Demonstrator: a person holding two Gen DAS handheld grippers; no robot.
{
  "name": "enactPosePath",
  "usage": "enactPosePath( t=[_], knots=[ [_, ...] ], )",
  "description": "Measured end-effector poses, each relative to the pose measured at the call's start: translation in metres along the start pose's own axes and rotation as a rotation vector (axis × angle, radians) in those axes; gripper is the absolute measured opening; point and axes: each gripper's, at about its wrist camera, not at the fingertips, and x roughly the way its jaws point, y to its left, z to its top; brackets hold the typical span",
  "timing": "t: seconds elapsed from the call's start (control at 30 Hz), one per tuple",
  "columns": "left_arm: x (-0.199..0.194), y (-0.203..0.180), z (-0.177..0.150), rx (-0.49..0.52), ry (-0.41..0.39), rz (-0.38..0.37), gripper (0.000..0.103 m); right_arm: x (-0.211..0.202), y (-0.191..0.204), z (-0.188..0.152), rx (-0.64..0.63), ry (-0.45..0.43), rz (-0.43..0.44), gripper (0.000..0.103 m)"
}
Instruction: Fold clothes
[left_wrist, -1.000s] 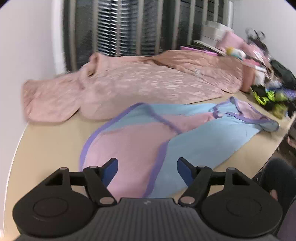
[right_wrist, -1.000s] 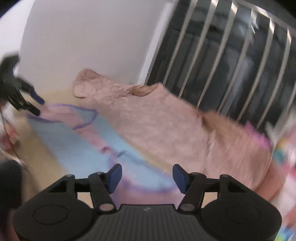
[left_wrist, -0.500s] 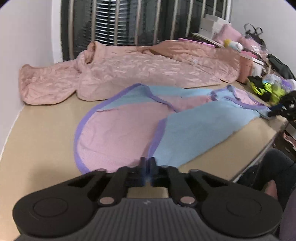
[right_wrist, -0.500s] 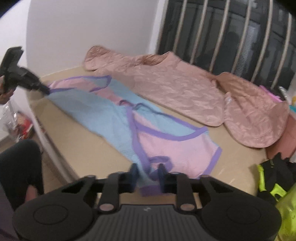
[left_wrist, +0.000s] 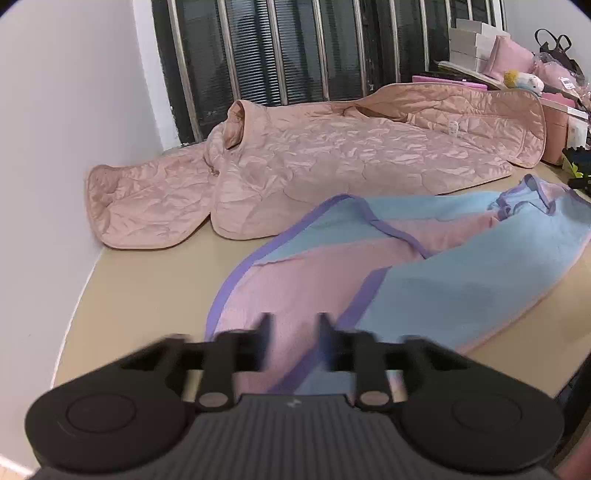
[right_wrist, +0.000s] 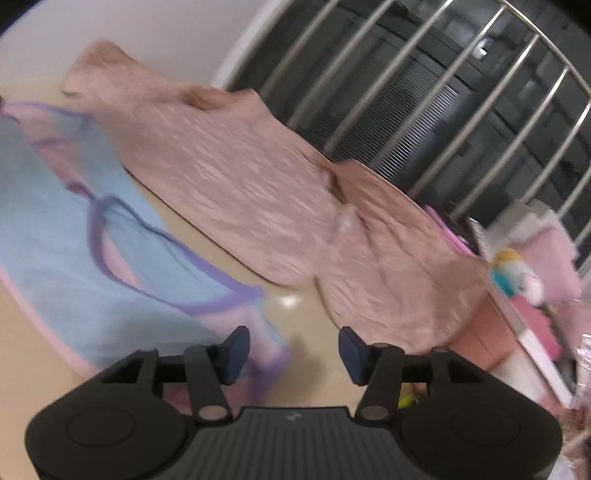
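The left gripper (left_wrist: 293, 334) has its jaws parted, having just been opening, and they are blurred; the pink hem end of the garment shows in the gap, though no pad visibly presses on it. The right gripper (right_wrist: 293, 349) also has its jaws apart, just opened, with bare beige worktop (right_wrist: 314, 354) between the blue pads (right_wrist: 236, 350) and the garment's purple-trimmed corner just beside the left pad.

The task's thing, a thin pink and light-blue garment with purple binding (left_wrist: 406, 273), lies flat on the worktop (left_wrist: 147, 288). In the left wrist view its long axis runs from the rounded hem near the jaws away to the upper right, where the strap end lies near the far right of the surface. Its near long side lies close to the worktop's front edge.

Open room is a strip of bare worktop left of the hem, bounded by the white wall (left_wrist: 55, 147), and a narrow band between the garment and the quilted pink jacket (left_wrist: 332, 158) spread along the barred window (left_wrist: 295, 48). In the right wrist view, boxes and a small plush toy (right_wrist: 511, 271) crowd the right end.
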Motion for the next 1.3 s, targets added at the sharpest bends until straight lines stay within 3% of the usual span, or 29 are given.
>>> enactPosePath(
  t=[0.2, 0.37, 0.47, 0.57, 0.63, 0.73, 0.87, 0.93, 0.97, 1.0, 1.03, 1.13, 1.17, 1.2, 1.23, 1.27, 1.3],
  knots=[
    [-0.028, -0.003, -0.018, -0.057, -0.02, -0.015, 0.055, -0.053, -0.009, -0.023, 0.254, -0.053, 0.224, 0.052],
    [-0.013, -0.004, -0.02, -0.081, 0.021, 0.019, 0.055, -0.04, -0.017, -0.042, 0.638, -0.001, 0.379, 0.048],
    [-0.006, -0.003, -0.018, -0.105, 0.043, 0.053, 0.055, -0.034, -0.012, -0.048, 0.706, 0.042, 0.335, 0.008],
    [-0.003, -0.001, -0.018, -0.121, 0.056, 0.056, 0.054, -0.035, -0.01, -0.056, 0.76, 0.062, 0.321, 0.007],
    [-0.004, -0.001, -0.019, -0.132, 0.061, 0.047, 0.035, -0.039, -0.009, -0.061, 0.798, 0.062, 0.325, 0.005],
    [-0.007, -0.002, -0.019, -0.147, 0.073, 0.03, 0.021, -0.049, -0.009, -0.065, 0.811, 0.053, 0.295, 0.001],
    [-0.014, -0.007, -0.022, -0.167, 0.085, 0.045, 0.021, -0.068, -0.015, -0.072, 0.826, 0.049, 0.24, 0.001],
    [-0.016, -0.008, -0.021, -0.188, 0.079, 0.049, 0.03, -0.074, -0.018, -0.074, 0.844, 0.031, 0.247, 0.007],
    [-0.016, -0.006, -0.018, -0.204, 0.07, 0.04, 0.035, -0.075, -0.02, -0.074, 0.856, 0.018, 0.262, 0.015],
    [-0.015, -0.004, -0.016, -0.218, 0.063, 0.031, 0.044, -0.072, -0.02, -0.071, 0.872, 0.012, 0.284, 0.037],
    [-0.012, -0.004, -0.013, -0.218, 0.061, 0.028, 0.045, -0.068, -0.02, -0.068, 0.886, 0.007, 0.3, 0.046],
    [-0.005, -0.006, -0.005, -0.205, 0.064, 0.016, 0.045, -0.054, -0.015, -0.051, 0.893, -0.019, 0.309, 0.049],
    [-0.002, -0.009, -0.003, -0.194, 0.072, 0.012, 0.044, -0.047, -0.013, -0.048, 0.891, -0.003, 0.302, 0.048],
    [0.0, -0.013, -0.004, -0.178, 0.085, 0.016, 0.035, -0.04, -0.01, -0.044, 0.888, 0.014, 0.295, 0.036],
    [0.002, -0.016, -0.004, -0.162, 0.098, 0.019, 0.016, -0.034, -0.008, -0.042, 0.888, 0.032, 0.288, 0.024],
    [0.003, -0.02, -0.006, -0.144, 0.104, 0.021, 0.009, -0.029, -0.006, -0.042, 0.902, 0.056, 0.28, 0.003],
    [0.001, -0.024, -0.008, -0.133, 0.097, 0.02, 0.005, -0.024, -0.004, -0.043, 0.916, 0.078, 0.272, 0.003]
  ],
)
